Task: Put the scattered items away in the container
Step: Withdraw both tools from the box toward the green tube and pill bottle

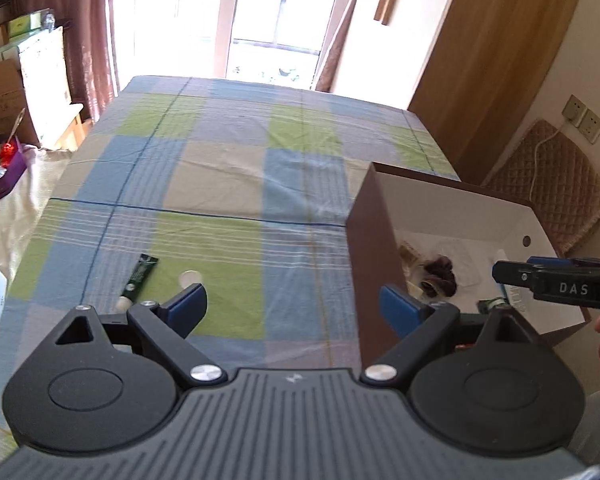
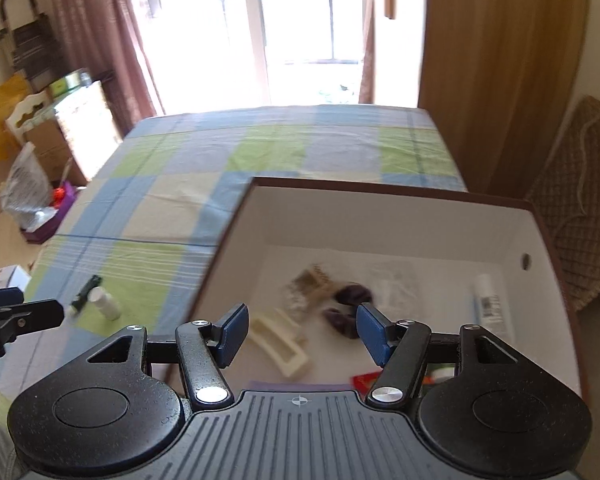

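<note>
A brown box with a white inside (image 2: pixel 380 216) (image 1: pixel 372 240) stands on the checked bedsheet at the right. In it lie a cream hair clip (image 2: pixel 284 344), a dark purple scrunchie (image 2: pixel 348 304) (image 1: pixel 440 272), a white tube (image 2: pixel 488 300) and a small packet. My right gripper (image 2: pixel 300 334) hangs open and empty over the box. On the sheet to the left lie a dark green tube (image 1: pixel 140 276) (image 2: pixel 85 290) and a small white bottle (image 2: pixel 106 302) (image 1: pixel 189 279). Just beside them and a little above the sheet, my left gripper (image 1: pixel 296 306) is open, holding nothing.
The right gripper's tip (image 1: pixel 556 284) shows over the box in the left wrist view; the left one's tip (image 2: pixel 20 316) shows at the left of the right wrist view. Cardboard boxes (image 1: pixel 4 100) and bags crowd the floor at left. A wooden wardrobe (image 2: pixel 500 68) stands at right.
</note>
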Tool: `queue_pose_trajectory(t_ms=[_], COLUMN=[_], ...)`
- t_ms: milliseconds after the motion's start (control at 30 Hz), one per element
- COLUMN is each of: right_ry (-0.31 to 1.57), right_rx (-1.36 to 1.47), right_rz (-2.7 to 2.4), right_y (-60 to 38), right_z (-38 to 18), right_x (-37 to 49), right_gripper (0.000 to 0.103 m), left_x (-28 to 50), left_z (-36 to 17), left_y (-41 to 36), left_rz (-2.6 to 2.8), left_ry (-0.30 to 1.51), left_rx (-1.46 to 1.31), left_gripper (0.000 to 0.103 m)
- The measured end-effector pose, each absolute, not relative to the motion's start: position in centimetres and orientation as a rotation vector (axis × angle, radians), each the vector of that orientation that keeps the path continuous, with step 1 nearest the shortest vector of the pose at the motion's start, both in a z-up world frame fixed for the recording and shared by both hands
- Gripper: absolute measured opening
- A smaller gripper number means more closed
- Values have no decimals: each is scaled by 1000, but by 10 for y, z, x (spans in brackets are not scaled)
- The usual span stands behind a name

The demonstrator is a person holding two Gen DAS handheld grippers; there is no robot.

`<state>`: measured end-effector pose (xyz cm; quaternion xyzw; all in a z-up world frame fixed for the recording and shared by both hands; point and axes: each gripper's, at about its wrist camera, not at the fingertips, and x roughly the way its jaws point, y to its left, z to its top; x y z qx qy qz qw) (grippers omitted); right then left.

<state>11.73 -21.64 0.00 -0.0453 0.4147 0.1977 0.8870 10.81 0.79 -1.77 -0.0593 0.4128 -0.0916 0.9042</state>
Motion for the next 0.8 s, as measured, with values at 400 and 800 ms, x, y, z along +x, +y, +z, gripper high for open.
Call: queue_pose_trajectory(t_ms=[400,800], right_ry=[766,835], right_rx=[-130,-244], right_rz=[677,815], right_y=[-127,-51], right_z=[-1,-55], right_x=[94,81], right_gripper=[66,66], left_x=[88,100], left_z=[-36,-66], left_y=[95,127], left_rz=[-20,37], left_ry=[887,951], left_rx=[-76,-75], left_gripper=[89,86])
